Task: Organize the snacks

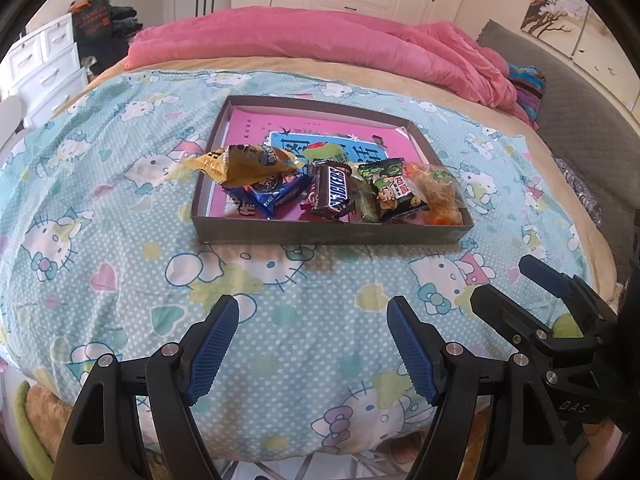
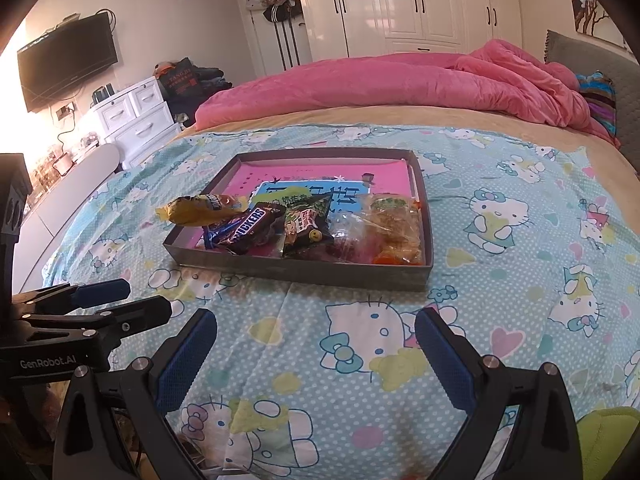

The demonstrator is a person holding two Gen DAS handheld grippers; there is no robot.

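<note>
A shallow dark box (image 1: 332, 236) (image 2: 304, 274) with a pink lining lies on the bed. Piled along its near side are a yellow snack bag (image 1: 244, 164) (image 2: 200, 210), a blue cookie pack (image 1: 272, 196), a Snickers bar (image 1: 334, 192) (image 2: 250, 228), a green-and-black packet (image 1: 390, 190) (image 2: 306, 224) and a clear bag of orange snacks (image 1: 436, 192) (image 2: 396, 228). My left gripper (image 1: 312, 350) hangs open over the sheet in front of the box, holding nothing. My right gripper (image 2: 316, 360) is open and empty too, also short of the box.
The bed has a light blue cartoon-cat sheet (image 1: 120, 240) (image 2: 520, 280). A pink duvet (image 1: 320, 48) (image 2: 400, 84) is bunched at the far side. White drawers (image 2: 136, 120) and a wall television (image 2: 68, 60) stand to the left, wardrobes behind.
</note>
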